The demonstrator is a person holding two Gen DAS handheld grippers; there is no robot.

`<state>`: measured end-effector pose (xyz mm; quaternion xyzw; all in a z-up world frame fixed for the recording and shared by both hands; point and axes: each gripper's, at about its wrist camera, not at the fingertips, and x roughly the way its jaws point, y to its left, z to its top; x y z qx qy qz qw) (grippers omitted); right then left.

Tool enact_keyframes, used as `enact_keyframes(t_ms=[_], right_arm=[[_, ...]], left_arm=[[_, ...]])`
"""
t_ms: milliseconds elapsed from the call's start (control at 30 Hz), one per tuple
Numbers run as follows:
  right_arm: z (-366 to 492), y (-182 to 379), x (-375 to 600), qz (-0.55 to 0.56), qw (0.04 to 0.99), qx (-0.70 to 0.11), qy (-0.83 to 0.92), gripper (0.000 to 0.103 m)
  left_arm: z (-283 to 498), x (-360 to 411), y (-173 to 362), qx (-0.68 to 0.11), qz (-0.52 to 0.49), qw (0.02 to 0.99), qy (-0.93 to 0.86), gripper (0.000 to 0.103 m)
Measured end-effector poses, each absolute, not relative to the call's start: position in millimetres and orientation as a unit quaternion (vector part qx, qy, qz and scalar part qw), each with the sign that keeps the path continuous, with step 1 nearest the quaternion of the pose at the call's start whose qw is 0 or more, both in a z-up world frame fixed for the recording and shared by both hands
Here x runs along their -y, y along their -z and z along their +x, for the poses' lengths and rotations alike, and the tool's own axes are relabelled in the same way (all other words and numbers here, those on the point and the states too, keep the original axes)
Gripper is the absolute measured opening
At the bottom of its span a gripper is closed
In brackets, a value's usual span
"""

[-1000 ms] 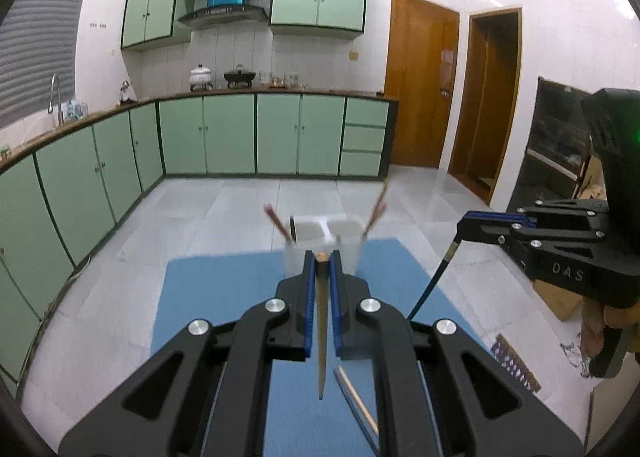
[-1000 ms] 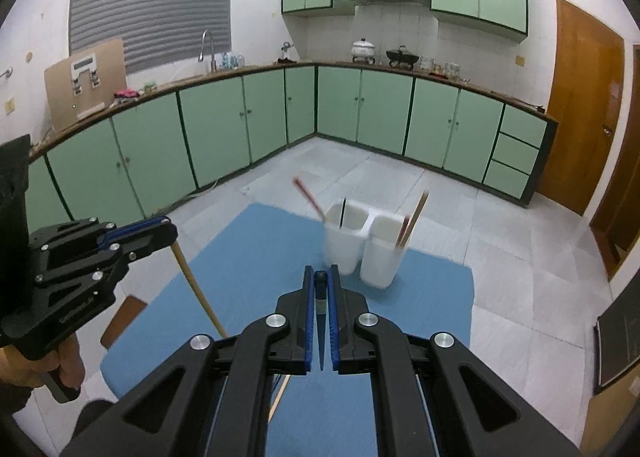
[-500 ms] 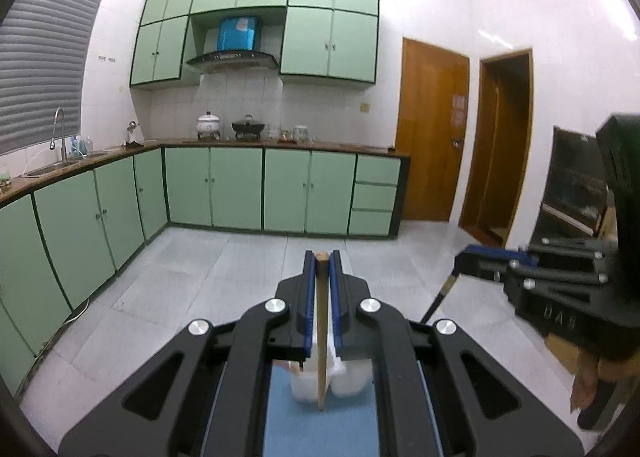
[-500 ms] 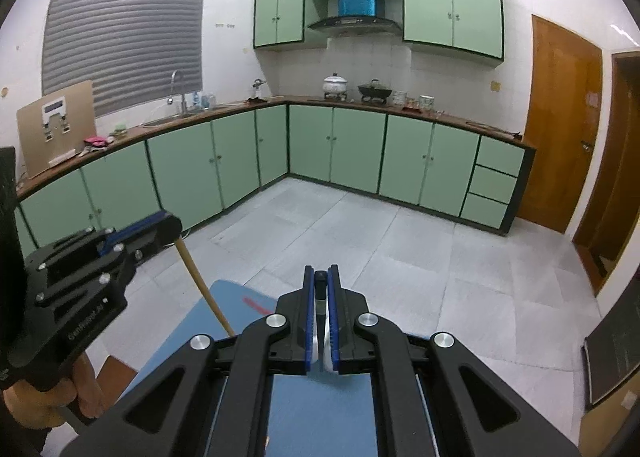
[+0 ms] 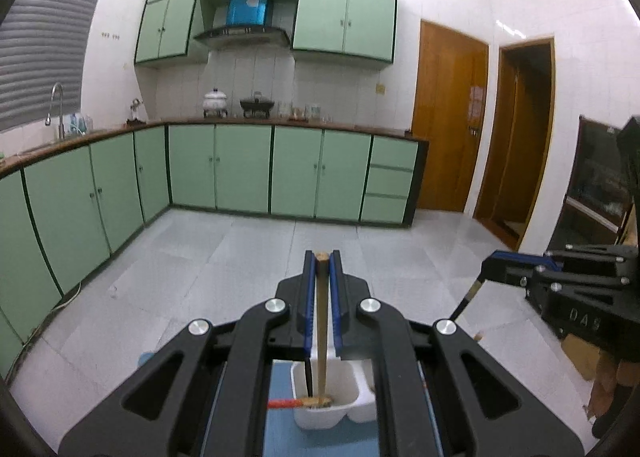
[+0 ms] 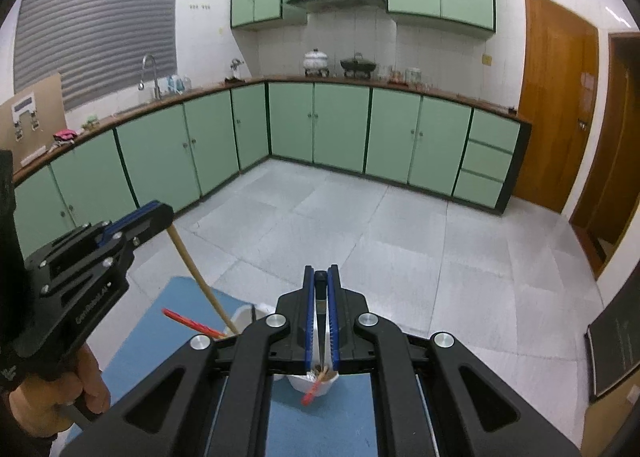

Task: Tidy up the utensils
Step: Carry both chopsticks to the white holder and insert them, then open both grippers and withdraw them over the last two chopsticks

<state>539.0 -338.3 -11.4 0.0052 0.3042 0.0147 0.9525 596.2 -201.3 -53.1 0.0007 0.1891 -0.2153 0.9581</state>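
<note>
Chopsticks are what both grippers carry above a white two-compartment holder (image 5: pixel 320 411) that stands on a blue mat (image 6: pixel 160 321). On the left, the left gripper (image 5: pixel 321 257) has its blue-padded fingers (image 5: pixel 308 297) pressed onto a pale wooden chopstick (image 5: pixel 322 337), pinched at its top end. That stick hangs down between the fingers, and its lower tip sits inside the holder's left compartment. From the right wrist camera the same wooden stick slants down from the left gripper toward the holder's rim. A red-tipped chopstick (image 5: pixel 282 403) leans out over the left wall of that compartment, its tip pointing left across the mat. Further right, the right gripper (image 6: pixel 321 277) is clamped on a dark chopstick (image 6: pixel 320 289), gripped near its upper end, with the shaft dropping down toward the holder's other compartment. Whether its lower tip is already in that cup is hard to tell, since the gripper body hides most of it. Another red-tipped stick (image 6: pixel 312 393) leans out of the holder below the right gripper. Green cabinets (image 5: pixel 244 173) line the kitchen behind.
</note>
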Motion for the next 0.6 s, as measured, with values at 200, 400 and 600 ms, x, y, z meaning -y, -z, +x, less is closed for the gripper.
enact_keyframes(t_ms=[200,400,600], right_arm=[[531.2,26.4,344.4,0.023,0.952,-0.304,-0.025,0.016],[491.7,5.2,347.2,0.028,0.964,-0.263,-0.033,0.020],[421.3,-3.3,336.6,0.014,0.975,-0.216,-0.049,0.022]], left_arm=[[587.5,195.3,76.4,-0.211,0.004,0.954,0.212,0.023],[536.1,180.7,62.5,-0.177,0.023,0.961,0.212,0.034],[464.7,155.2,58.3,-0.158,0.025,0.965,0.206,0.041]])
